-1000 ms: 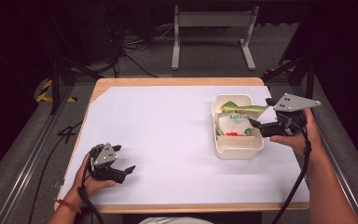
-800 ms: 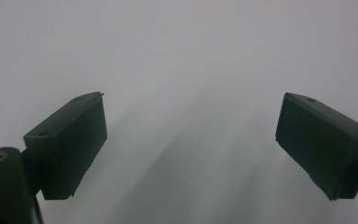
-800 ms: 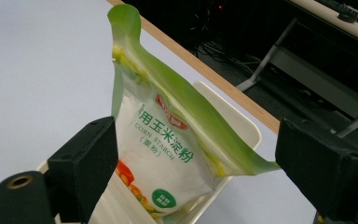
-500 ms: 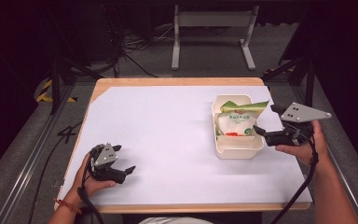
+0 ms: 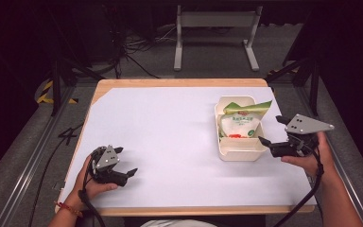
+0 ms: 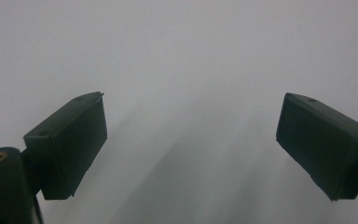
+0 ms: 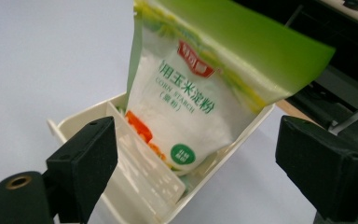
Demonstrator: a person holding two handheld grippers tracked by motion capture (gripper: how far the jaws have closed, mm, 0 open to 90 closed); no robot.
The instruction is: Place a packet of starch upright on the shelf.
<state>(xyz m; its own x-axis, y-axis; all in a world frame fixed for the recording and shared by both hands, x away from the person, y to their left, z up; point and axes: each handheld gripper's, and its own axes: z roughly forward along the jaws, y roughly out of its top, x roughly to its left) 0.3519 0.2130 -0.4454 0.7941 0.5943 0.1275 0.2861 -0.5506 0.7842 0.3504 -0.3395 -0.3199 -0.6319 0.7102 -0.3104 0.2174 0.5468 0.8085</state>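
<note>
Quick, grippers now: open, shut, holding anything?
Left gripper: open, empty, over the white sheet.
Right gripper: open, empty, beside the tray with the bag.

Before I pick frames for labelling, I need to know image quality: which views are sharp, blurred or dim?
High view: white table cover brightly lit, surroundings dark, cream bin slightly soft. Left gripper view: flat grey haze with faint shadow streaks, black pads soft-edged. Right gripper view: corn starch bag print readable, its green top glaring, near pads blurred.
</note>
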